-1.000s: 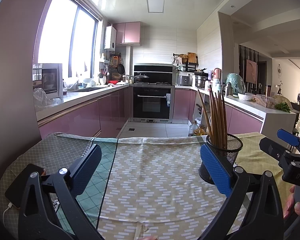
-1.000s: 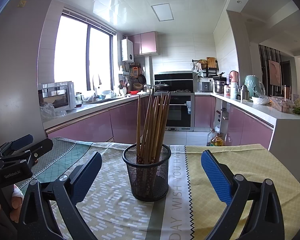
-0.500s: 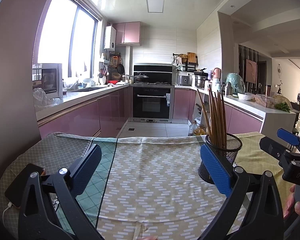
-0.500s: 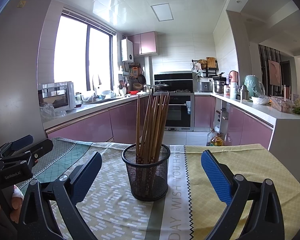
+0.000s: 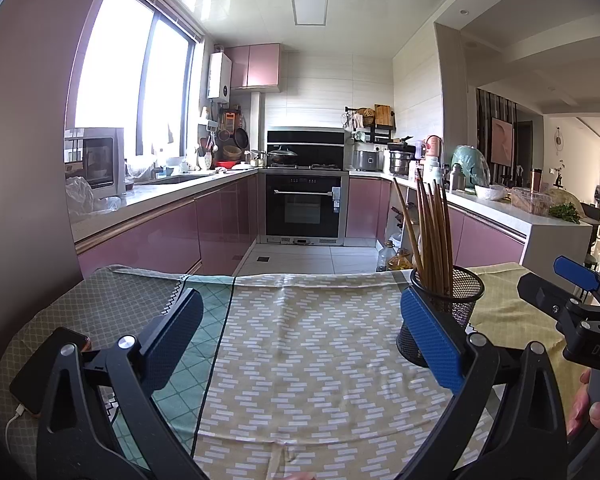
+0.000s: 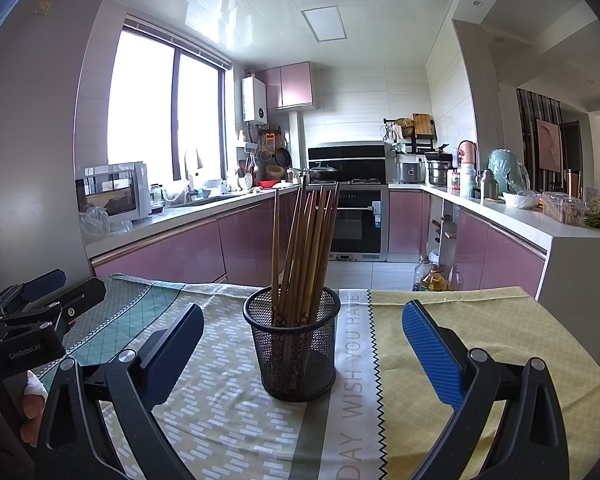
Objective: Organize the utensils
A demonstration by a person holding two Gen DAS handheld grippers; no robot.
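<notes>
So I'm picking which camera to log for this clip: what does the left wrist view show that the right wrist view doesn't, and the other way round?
Only the left wrist view shows the phone with its white cable at the tablecloth's left edge.

Only the right wrist view shows the whole mesh holder down to its base, and the tablecloth's printed lettering.

Both show the black mesh holder of wooden chopsticks, the patterned tablecloth, the pink kitchen, and both tools open and empty: left tool, right tool.

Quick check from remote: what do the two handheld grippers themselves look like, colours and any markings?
Both are black plastic clamp frames with silver pivot bolts. The left gripper and right gripper each carry textured blue pads on their fingers. White lettering marks the bodies: "GenRobot.AI" on the left, "DAS" visible on the right.
</notes>
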